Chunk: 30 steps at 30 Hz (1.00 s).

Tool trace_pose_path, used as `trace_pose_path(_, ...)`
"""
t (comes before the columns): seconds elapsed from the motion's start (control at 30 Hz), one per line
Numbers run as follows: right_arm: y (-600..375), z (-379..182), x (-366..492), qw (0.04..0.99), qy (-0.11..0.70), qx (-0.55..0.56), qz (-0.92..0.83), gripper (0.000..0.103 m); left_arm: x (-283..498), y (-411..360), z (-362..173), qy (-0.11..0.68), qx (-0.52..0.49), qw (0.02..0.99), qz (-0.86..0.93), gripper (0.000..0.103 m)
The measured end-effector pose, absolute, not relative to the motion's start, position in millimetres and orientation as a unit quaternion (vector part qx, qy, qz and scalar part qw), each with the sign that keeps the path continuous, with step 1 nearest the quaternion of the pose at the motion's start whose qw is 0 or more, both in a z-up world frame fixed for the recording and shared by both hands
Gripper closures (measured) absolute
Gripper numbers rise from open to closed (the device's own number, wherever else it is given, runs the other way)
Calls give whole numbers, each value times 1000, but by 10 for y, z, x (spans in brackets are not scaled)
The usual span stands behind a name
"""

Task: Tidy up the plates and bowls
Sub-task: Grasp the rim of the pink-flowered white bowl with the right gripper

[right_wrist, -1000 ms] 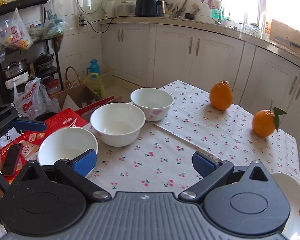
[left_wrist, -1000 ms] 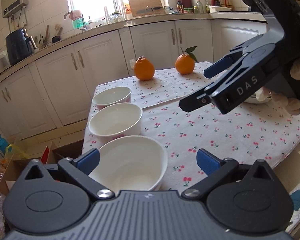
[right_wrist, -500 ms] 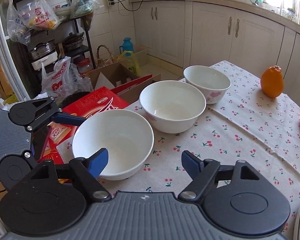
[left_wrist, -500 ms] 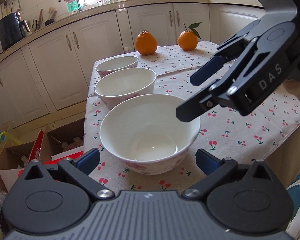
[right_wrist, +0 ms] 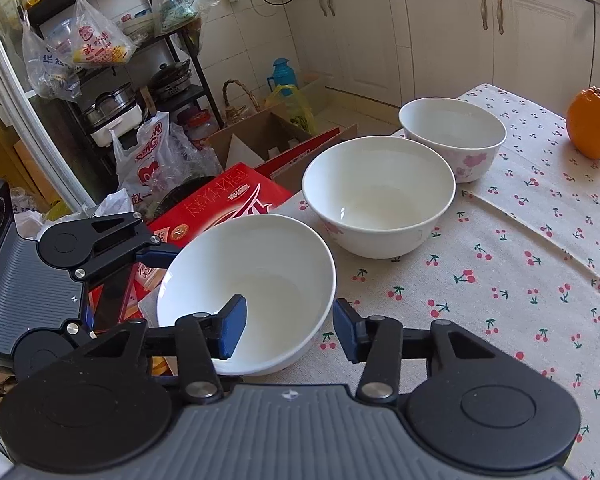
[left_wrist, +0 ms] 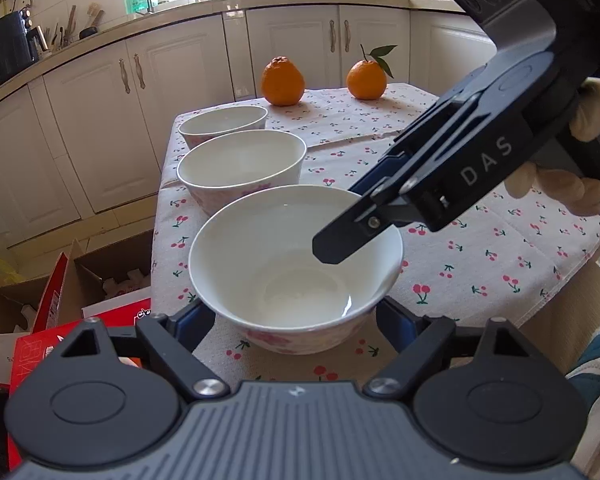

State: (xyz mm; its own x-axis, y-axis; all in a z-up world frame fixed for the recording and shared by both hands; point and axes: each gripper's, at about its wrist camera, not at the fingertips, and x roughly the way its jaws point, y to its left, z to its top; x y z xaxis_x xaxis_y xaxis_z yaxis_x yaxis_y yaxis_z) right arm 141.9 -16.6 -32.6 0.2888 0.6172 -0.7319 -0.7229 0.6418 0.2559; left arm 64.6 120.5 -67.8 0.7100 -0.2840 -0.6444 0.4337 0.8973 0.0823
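Three white bowls with pink flowers stand in a row along the table's left edge. The nearest bowl (left_wrist: 292, 264) (right_wrist: 252, 288) sits between the open jaws of my left gripper (left_wrist: 296, 320), one finger on each side of its base. My right gripper (right_wrist: 288, 328) is open and straddles this bowl's rim, its left pad (right_wrist: 232, 330) inside the bowl and the right pad outside. The middle bowl (left_wrist: 240, 168) (right_wrist: 380, 196) and the far bowl (left_wrist: 224, 122) (right_wrist: 452, 136) stand untouched behind it.
Two oranges (left_wrist: 282, 82) (left_wrist: 366, 80) sit at the table's far end on the cherry-print cloth (left_wrist: 480, 248). Below the table's left edge lie a red box (right_wrist: 220, 204), cardboard boxes (right_wrist: 268, 136) and bags. A shelf rack (right_wrist: 112, 92) stands beyond.
Both grippers have moved in on the nearest bowl. The left now has it between its fingers, and the right has come down over its rim and narrowed.
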Motion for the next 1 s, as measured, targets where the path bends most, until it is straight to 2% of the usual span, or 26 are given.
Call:
trace_pose_path(0.47,-342,-224,1370,812,413,-54,408,49,663,1071,-566,317,123,916,-212,16)
trace_pose_path(1.0,-1203,-152,1227,856,405,-34,320,47,873,327,-538,300,139,895,-301,16)
